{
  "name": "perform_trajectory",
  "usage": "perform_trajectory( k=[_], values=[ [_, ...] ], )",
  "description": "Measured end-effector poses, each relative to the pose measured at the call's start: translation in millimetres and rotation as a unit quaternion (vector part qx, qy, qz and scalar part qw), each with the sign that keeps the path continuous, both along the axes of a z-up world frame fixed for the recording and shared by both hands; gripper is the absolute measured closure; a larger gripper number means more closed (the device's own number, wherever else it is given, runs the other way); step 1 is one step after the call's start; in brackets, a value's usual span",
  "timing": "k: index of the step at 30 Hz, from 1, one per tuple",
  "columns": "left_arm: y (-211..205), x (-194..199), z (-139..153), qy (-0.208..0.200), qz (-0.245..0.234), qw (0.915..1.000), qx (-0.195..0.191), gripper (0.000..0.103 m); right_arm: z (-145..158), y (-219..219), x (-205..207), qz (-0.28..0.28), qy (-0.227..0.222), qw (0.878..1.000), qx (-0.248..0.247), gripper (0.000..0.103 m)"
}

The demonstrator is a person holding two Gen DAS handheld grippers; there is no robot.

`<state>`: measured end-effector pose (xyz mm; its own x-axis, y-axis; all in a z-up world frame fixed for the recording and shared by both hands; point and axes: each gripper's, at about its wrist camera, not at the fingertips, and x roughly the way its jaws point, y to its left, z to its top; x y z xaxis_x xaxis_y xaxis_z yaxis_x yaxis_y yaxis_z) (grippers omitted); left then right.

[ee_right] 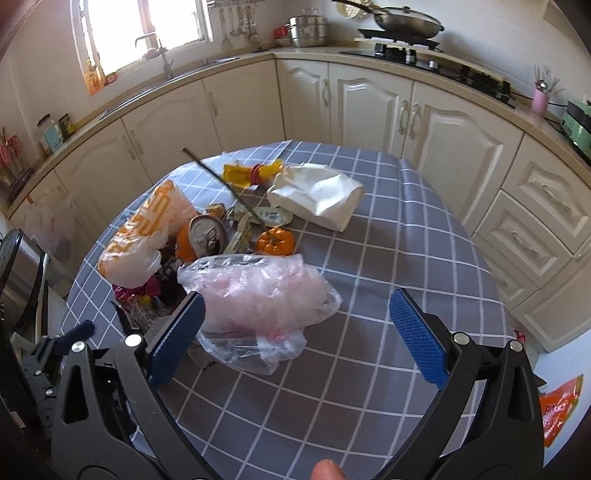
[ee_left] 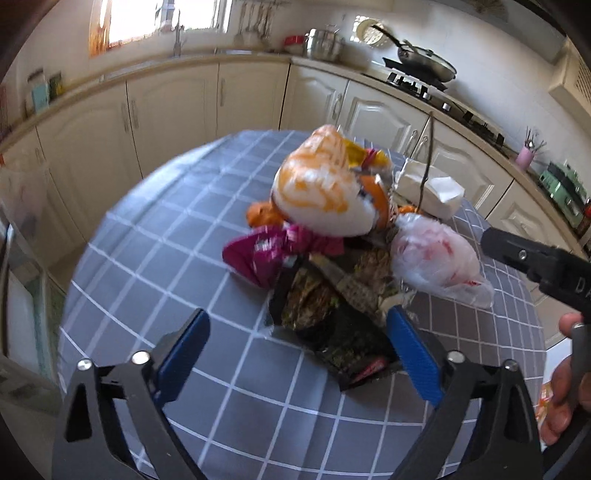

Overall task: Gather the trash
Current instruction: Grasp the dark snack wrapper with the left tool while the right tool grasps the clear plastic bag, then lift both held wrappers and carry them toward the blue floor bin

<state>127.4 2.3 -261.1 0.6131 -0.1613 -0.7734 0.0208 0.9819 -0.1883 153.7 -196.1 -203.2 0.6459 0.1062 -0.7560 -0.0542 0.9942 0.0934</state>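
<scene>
A heap of trash lies on a round table with a grey checked cloth [ee_left: 147,258] [ee_right: 388,240]. In it are an orange-and-white plastic bag [ee_left: 317,181] [ee_right: 147,232], a magenta wrapper [ee_left: 266,251], a dark snack wrapper [ee_left: 332,325], a clear pinkish plastic bag [ee_left: 432,254] [ee_right: 258,291], a crumpled white paper bag [ee_right: 317,195], an open can [ee_right: 208,236] and a small orange pumpkin-shaped thing [ee_right: 276,242]. My left gripper [ee_left: 298,314] hangs open over the dark wrapper. My right gripper [ee_right: 297,295] stands open astride the clear bag, its left pad at the bag's edge.
Cream kitchen cabinets [ee_right: 369,103] curve round behind the table, with a sink under the window and a stove with a pan [ee_right: 402,20]. A shiny metal container [ee_right: 18,273] stands at the left. An orange wrapper [ee_right: 557,406] lies on the floor at the right.
</scene>
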Motion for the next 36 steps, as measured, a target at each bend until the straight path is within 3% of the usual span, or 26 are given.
perform_trajectory(
  k=[8, 9, 10, 12, 13, 14, 16, 21, 26, 27, 29, 31, 33, 36],
  values=[
    [-2, 10, -3, 0.000, -0.010, 0.9997, -0.022, 0.017, -34, 22, 31, 0.033, 0.045, 0.998, -0.009, 0.005],
    [-2, 12, -6, 0.005, -0.017, 0.9994, -0.031, 0.027, -38, 21, 32, 0.032, 0.049, 0.998, -0.010, 0.007],
    [-2, 14, -10, 0.013, -0.028, 0.9982, -0.052, 0.030, -43, 17, 31, 0.033, 0.056, 0.998, -0.001, 0.016],
    [-4, 14, -11, 0.010, -0.033, 0.9978, -0.056, 0.034, -46, 11, 28, 0.032, 0.057, 0.998, 0.015, 0.021],
    [-5, 14, -12, 0.009, -0.037, 0.9978, -0.054, 0.041, -46, 6, 24, 0.030, 0.053, 0.998, 0.025, 0.023],
    [-5, 15, -13, 0.011, -0.039, 0.9978, -0.053, 0.055, -46, 2, 21, 0.028, 0.050, 0.998, 0.032, 0.024],
    [-6, 16, -14, 0.013, -0.048, 0.9964, -0.068, 0.061, -46, -7, 15, 0.024, 0.049, 0.997, 0.046, 0.024],
    [-20, 12, -15, 0.009, -0.075, 0.9953, -0.061, 0.072, -42, -23, 6, 0.012, 0.046, 0.997, 0.067, 0.025],
    [-28, 4, -14, 0.008, -0.094, 0.9949, -0.035, 0.070, -36, -36, -3, 0.002, 0.040, 0.996, 0.076, 0.025],
    [-29, 3, -14, 0.009, -0.097, 0.9949, -0.025, 0.055, -36, -38, -6, 0.000, 0.040, 0.996, 0.077, 0.025],
    [-39, 6, -16, 0.015, -0.098, 0.9950, -0.003, 0.036, -34, -43, -8, -0.005, 0.038, 0.996, 0.081, 0.025],
    [-48, 6, -18, 0.008, -0.107, 0.9940, 0.023, 0.037, -33, -47, -9, -0.008, 0.036, 0.996, 0.083, 0.025],
    [-57, 7, -18, 0.001, -0.110, 0.9926, 0.051, 0.073, -31, -50, -12, -0.009, 0.033, 0.996, 0.085, 0.025],
    [-56, 7, -15, 0.004, -0.113, 0.9930, 0.035, 0.082, -27, -56, -17, -0.012, 0.025, 0.996, 0.088, 0.025]
  ],
)
